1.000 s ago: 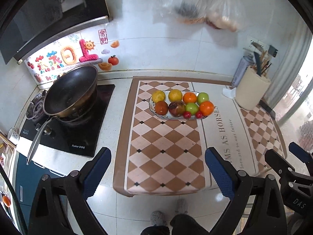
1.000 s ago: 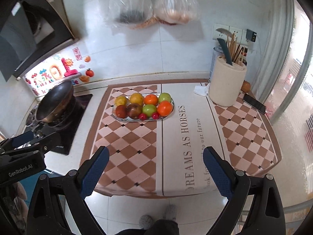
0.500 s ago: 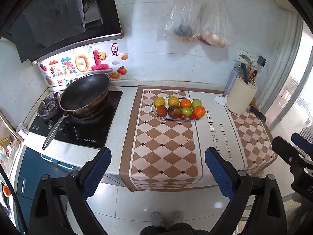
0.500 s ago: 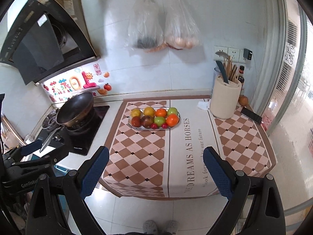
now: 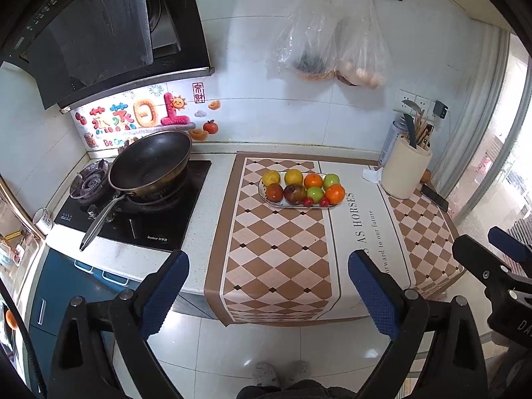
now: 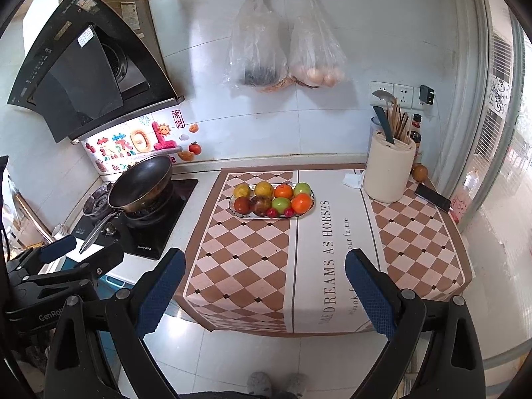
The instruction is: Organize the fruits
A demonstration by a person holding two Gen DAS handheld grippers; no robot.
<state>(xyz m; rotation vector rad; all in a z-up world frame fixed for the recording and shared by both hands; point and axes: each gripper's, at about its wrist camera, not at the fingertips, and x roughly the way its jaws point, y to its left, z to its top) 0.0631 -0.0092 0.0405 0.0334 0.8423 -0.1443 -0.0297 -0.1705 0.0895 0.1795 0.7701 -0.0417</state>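
An oval plate [image 5: 270, 201] [image 6: 236, 212] sits on the checked counter mat and holds several fruits in two rows: yellow, orange, green and dark red ones, with two small red ones at the front. An orange [image 5: 335, 193] [image 6: 302, 203] lies at its right end. My left gripper [image 5: 268, 294] is open and empty, held well back from the counter's front edge. My right gripper [image 6: 265, 291] is open and empty too, also back over the floor. Each gripper shows at the edge of the other's view.
A black wok [image 5: 149, 163] sits on the stove at the left. A cream utensil holder [image 6: 389, 169] stands at the back right, with a phone [image 6: 432, 197] and a brown fruit [image 6: 420, 172] beside it. Two plastic bags [image 6: 286, 56] hang on the wall.
Both grippers have pulled back and up from the counter, so the plate looks smaller and farther. Both stay open and empty.
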